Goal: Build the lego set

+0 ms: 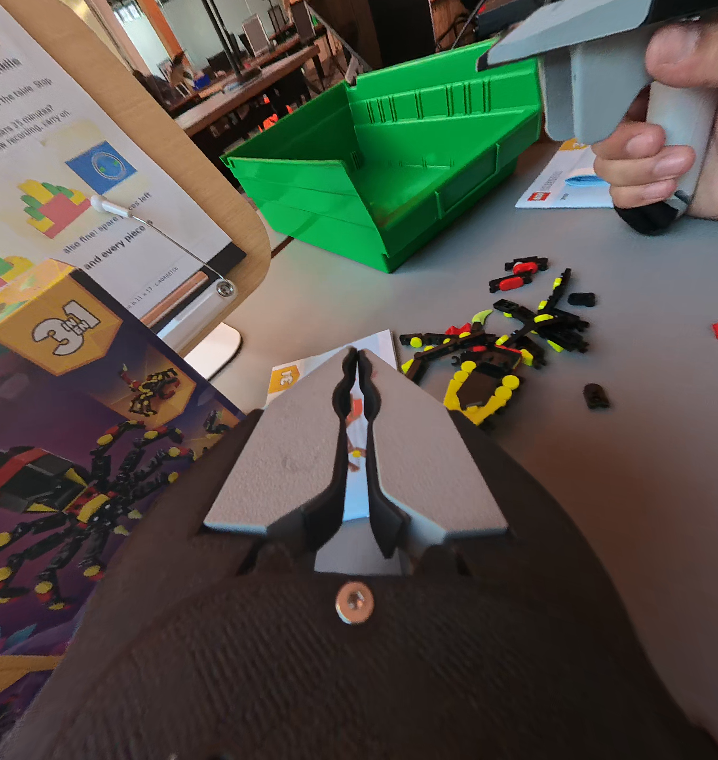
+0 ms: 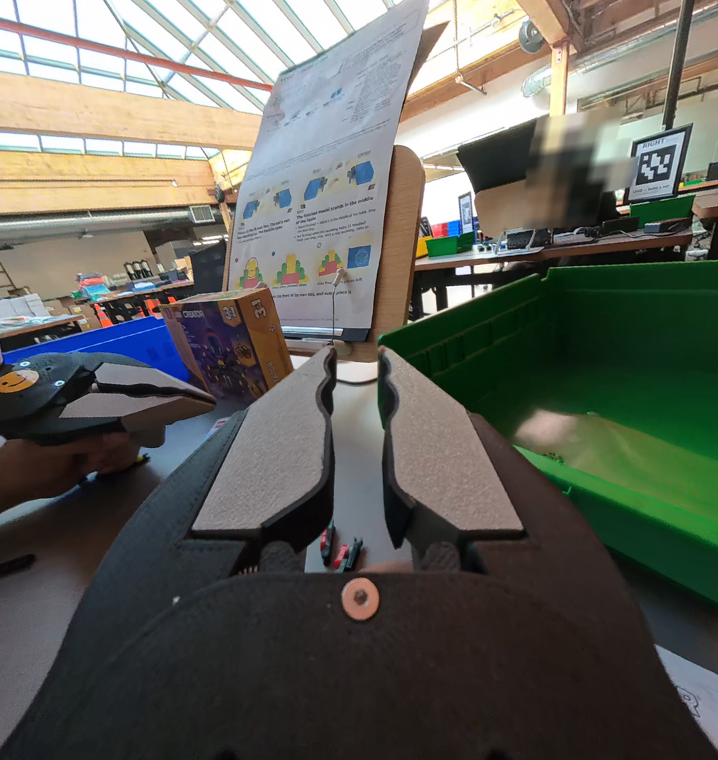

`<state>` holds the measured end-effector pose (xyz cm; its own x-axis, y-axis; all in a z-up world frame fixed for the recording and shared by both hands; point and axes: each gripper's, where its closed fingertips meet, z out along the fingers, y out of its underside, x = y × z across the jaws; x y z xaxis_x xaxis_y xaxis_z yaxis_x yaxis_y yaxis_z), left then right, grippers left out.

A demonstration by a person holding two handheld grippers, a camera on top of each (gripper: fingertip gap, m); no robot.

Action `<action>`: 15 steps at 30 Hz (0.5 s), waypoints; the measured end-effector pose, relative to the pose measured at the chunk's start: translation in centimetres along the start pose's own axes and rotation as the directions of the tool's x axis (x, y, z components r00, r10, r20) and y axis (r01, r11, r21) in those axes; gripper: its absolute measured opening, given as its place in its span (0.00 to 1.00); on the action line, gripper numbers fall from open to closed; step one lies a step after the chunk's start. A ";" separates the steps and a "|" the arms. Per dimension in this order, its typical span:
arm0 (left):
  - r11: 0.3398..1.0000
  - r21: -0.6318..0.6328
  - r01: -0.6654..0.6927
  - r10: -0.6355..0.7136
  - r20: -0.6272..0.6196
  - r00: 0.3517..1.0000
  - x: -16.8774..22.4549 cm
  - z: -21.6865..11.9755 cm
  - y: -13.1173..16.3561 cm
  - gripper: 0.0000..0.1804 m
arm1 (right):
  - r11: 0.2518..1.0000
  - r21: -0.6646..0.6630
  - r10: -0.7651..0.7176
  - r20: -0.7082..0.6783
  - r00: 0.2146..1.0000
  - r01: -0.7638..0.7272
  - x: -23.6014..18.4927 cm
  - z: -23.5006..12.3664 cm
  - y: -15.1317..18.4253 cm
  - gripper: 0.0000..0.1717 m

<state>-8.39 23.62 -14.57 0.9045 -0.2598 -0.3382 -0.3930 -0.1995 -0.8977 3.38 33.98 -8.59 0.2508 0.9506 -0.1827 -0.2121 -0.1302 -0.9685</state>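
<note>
**Jaw state.** My left gripper (image 1: 357, 353) has its jaws together at the tips, and I see nothing pinched there. My right gripper (image 2: 357, 357) has its jaws apart, with only air and tabletop (image 2: 355, 411) showing between them.

**Position.**
- The left jaws hang over a white booklet (image 1: 291, 374) lying flat on the tabletop. Whether the tips touch the booklet I cannot tell.
- A cluster of black, yellow and red bricks (image 1: 489, 370) lies just to the right of the booklet.
- The right jaws are raised, and the right finger (image 2: 427, 432) lies just beside the near wall of the green bin (image 2: 513, 349). From this angle I cannot tell whether they touch.
- Two small red-and-black pieces (image 2: 341, 547) lie on the tabletop beneath the right jaws.

**Orientation.**
- The cluster's long black strips with yellow studs run mainly left to right across the left wrist view, rising toward the far right.
- The yellow-rimmed body sits at the near end of the cluster.
- The bin stands open side up.

**Surroundings.**
- A purple set box (image 1: 61, 452) stands upright at my left.
- Behind the box, a wooden stand (image 1: 209, 197) holds a printed sheet (image 1: 102, 123).
</note>
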 end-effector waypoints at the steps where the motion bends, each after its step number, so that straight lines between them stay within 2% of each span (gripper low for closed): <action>1: 1.000 0.028 -0.007 0.007 0.016 1.000 -0.2 -0.2 -0.4 0.00 | 1.000 0.020 0.008 0.008 1.000 -0.008 0.0 -0.2 -0.3 0.08; 5: 0.992 0.124 0.020 -0.034 0.112 0.993 -1.7 -1.2 -1.4 0.00 | 0.999 0.037 0.009 0.044 0.999 -0.011 -0.5 -0.4 -0.5 0.07; 9: 0.986 0.164 -0.018 -0.008 0.160 0.987 -1.7 -1.6 -2.1 0.00 | 0.996 -0.005 -0.093 0.079 0.993 0.093 -2.3 0.3 0.3 0.08; 12: 0.981 0.138 -0.135 0.106 0.196 0.975 -0.6 -1.5 -2.2 0.00 | 0.984 -0.038 -0.172 0.093 0.981 0.177 -3.5 0.9 1.1 0.07; 15: 0.964 0.025 -0.265 0.249 0.263 0.932 -0.1 -1.0 -1.6 0.00 | 0.976 -0.046 -0.208 0.094 0.974 0.213 -3.9 1.0 1.3 0.06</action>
<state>-8.02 23.07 -12.83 0.7887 -0.0433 -0.6133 -0.6142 -0.1002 -0.7828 1.18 30.45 -8.95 0.1996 0.9791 0.0393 -0.1105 0.0624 -0.9919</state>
